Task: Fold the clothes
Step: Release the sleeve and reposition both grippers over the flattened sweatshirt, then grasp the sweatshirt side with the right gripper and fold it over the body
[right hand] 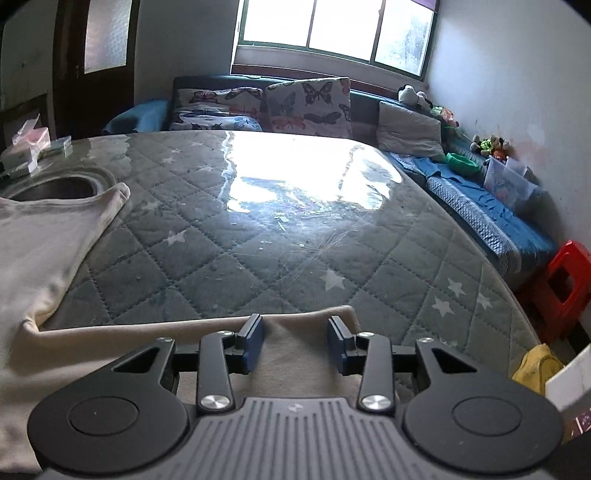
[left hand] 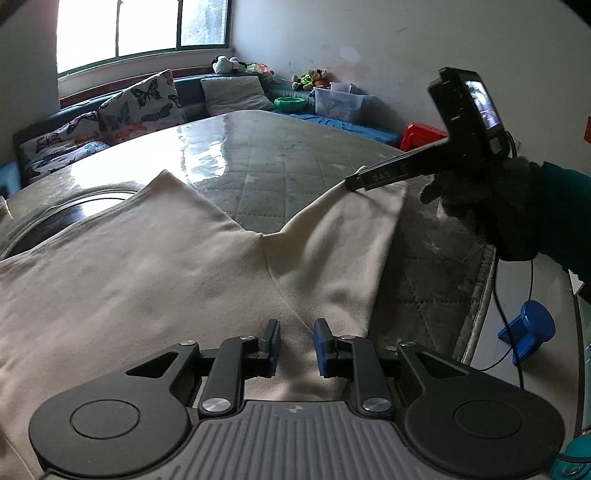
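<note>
1. One cream garment (left hand: 155, 280) lies spread on the quilted bench (left hand: 295, 177). It fills the lower left and the middle of the left wrist view. In the right wrist view it runs along the left edge and the bottom.
2. There are two tongs. The left tongs (left hand: 296, 347) hang over the garment at the bottom middle of the left view. Their two blue pads (left hand: 320, 347) stand a little apart, with only the flat cloth seen through the gap, so they grip nothing.
3. The right tongs (right hand: 296, 343) are at the bottom middle of the right view, over one sleeve (right hand: 306, 354) of the garment. Their jaws are also apart, wider than the left ones, and do not pinch the cloth.
4. In the left view the right tongs show again at the upper right, held by one gloved hand (left hand: 476, 206); the tip is at the sleeve end.
5. The bench has one round hole (right hand: 55, 188) at the left of the right view, and the garment's edge lies beside it.
6. Behind the bench: two butterfly pillows (right hand: 306, 107), one grey cushion (right hand: 410, 129), one window (right hand: 332, 26).
7. One red stool (right hand: 565, 288) stands at the right edge.
</note>
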`<action>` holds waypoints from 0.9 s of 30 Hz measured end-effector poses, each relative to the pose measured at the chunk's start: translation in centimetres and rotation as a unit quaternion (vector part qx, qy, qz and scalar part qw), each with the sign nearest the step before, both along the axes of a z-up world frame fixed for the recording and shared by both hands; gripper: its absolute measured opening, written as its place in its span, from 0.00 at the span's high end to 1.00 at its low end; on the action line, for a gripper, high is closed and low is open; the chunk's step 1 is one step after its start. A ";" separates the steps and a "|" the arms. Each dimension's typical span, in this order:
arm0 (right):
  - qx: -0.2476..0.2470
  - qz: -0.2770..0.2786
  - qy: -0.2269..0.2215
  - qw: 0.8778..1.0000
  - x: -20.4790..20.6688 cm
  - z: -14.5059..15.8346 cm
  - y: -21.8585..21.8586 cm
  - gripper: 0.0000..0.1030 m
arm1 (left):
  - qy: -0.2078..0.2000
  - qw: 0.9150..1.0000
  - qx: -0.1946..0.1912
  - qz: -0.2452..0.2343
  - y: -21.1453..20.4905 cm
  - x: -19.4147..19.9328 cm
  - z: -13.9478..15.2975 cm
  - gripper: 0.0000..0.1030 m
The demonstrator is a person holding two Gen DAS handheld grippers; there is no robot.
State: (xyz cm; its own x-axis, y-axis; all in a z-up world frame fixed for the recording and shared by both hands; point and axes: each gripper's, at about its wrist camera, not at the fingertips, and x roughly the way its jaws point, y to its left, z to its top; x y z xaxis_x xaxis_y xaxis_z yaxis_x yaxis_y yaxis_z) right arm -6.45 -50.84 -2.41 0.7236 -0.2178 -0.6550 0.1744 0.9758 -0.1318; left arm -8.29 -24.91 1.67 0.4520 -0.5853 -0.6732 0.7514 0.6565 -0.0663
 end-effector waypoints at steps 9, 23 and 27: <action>0.024 0.020 -0.022 0.999 -3.7 1.7 1.0 0.64 | -0.005 1.000 0.007 0.003 -0.3 0.0 0.1 0.72; 0.036 -0.076 -0.010 0.996 -3.9 0.4 -3.6 0.60 | -0.018 0.999 0.005 0.037 0.6 0.0 0.8 0.42; 0.059 -0.095 -0.013 0.994 -4.3 -0.2 -4.4 0.58 | -0.025 0.998 -0.001 0.064 1.7 0.3 1.1 0.24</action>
State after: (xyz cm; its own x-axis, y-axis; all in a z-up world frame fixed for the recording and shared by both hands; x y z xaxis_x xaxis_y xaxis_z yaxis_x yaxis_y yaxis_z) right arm -10.73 -55.19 -2.58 0.6938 -0.2754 -0.6654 0.3591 0.9332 -0.0118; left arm -8.00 -23.25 2.74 0.5555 -0.5222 -0.6471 0.6644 0.7467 -0.0321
